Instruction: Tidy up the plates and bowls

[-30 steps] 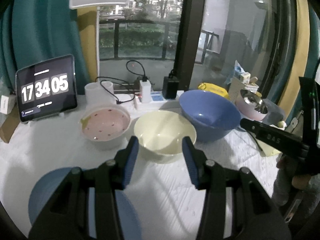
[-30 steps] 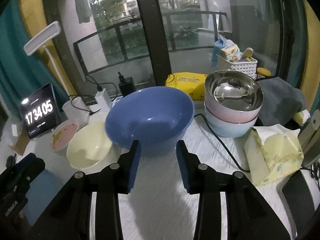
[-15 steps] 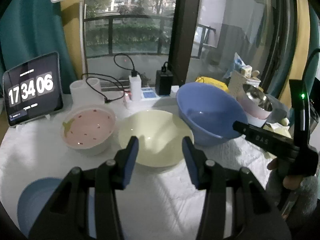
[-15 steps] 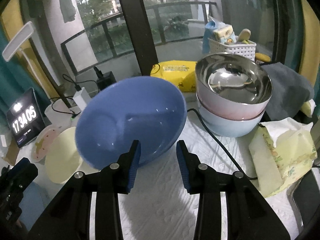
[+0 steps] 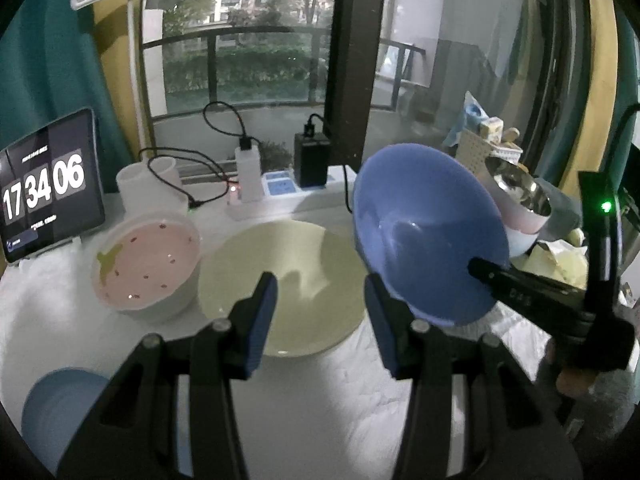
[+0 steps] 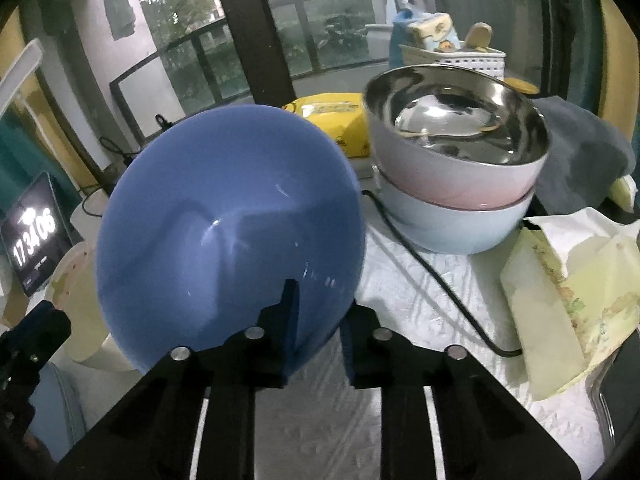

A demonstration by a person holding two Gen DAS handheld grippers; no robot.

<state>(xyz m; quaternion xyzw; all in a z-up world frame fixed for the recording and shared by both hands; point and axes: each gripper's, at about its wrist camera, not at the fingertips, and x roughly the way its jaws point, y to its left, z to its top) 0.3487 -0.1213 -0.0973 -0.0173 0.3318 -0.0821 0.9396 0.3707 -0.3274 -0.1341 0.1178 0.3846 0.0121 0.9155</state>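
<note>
A: What is the biggest thing here?
B: The tabletop (image 5: pixel 320 412). It has a white bumpy cloth on it, and all the bowls are on it or over it.

A: And the next biggest?
B: The blue bowl (image 6: pixel 228 232). It is tipped up on its side, up off the cloth. The right hand-held gripper (image 6: pixel 318 336) is pinching its rim. One finger is inside the bowl and one is outside.

A: What is beside it?
B: On its left is the cream bowl (image 5: pixel 282 284), sitting flat on the cloth. The blue bowl's low edge hangs just over the cream bowl's right side. I cannot tell if they touch.

A: And the left hand-held gripper?
B: The left hand-held gripper (image 5: pixel 320 320) has its blue fingers (image 5: pixel 262 316) wide apart. It holds nothing. It floats just in front of the cream bowl.

A: Any more bowls?
B: Yes. The pink bowl (image 5: pixel 146 264) with little spots sits left of the cream one, close by. On the right there is a stack: a shiny metal bowl (image 6: pixel 456 124) in a pink one, on a pale blue one. A blue plate (image 5: pixel 60 412) lies at the near left edge.

A: And the small things?
B: A clock screen (image 5: pixel 46 188) at the far left shows 17 34 06. A white cup (image 5: pixel 150 184) stands behind the pink bowl. A tissue pack (image 6: pixel 576 300) lies on the right, near the stack.
</note>
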